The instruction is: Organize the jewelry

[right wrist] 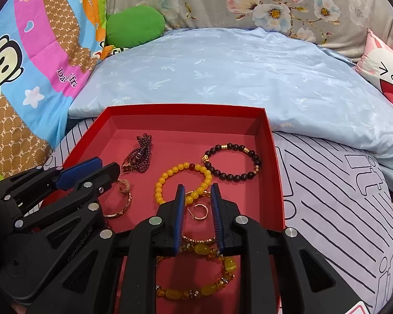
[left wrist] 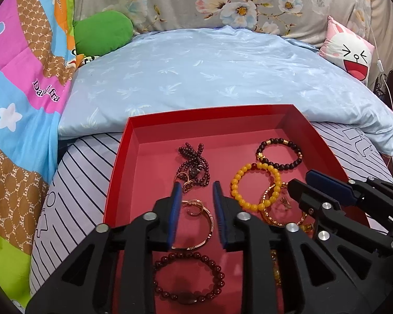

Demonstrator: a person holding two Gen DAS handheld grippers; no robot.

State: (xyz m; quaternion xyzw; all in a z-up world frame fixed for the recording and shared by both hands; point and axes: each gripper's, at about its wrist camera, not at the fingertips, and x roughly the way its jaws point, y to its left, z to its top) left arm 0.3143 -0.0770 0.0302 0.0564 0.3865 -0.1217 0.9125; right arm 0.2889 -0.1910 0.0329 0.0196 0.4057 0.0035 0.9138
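1. A red box [left wrist: 133,141] sits open on a striped sheet [left wrist: 73,172], with a pale blue quilt [left wrist: 209,73] behind it at 12 o'clock
2. The left gripper [left wrist: 196,185] hangs over the box floor with its jaws a narrow gap apart and nothing pinched between them; a thin gold bangle [left wrist: 209,225] with a small gold ring [left wrist: 194,208] inside it lies under that gap
3. At 6 o'clock from the bangle lies a dark red bead bracelet [left wrist: 191,277]; at 12 o'clock from the left gripper a bunch of dark red beads [left wrist: 194,162] with a gold clasp
4. The right gripper [right wrist: 196,191] is also parted only a little, gripping nothing; a small gold hoop [right wrist: 200,212] lies on the box floor between its blue pads [right wrist: 179,209], whether touching them I cannot tell
5. A yellow bead bracelet [right wrist: 167,178] lies at 12 o'clock from the right gripper, its near edge just at the fingertips
6. A black bead bracelet [right wrist: 249,175] with gold spacers lies at 1 o'clock, touching the yellow one
7. A chunky yellow stone bracelet [right wrist: 201,290] lies at 6 o'clock, under the right gripper
8. Both grippers sit side by side over the box
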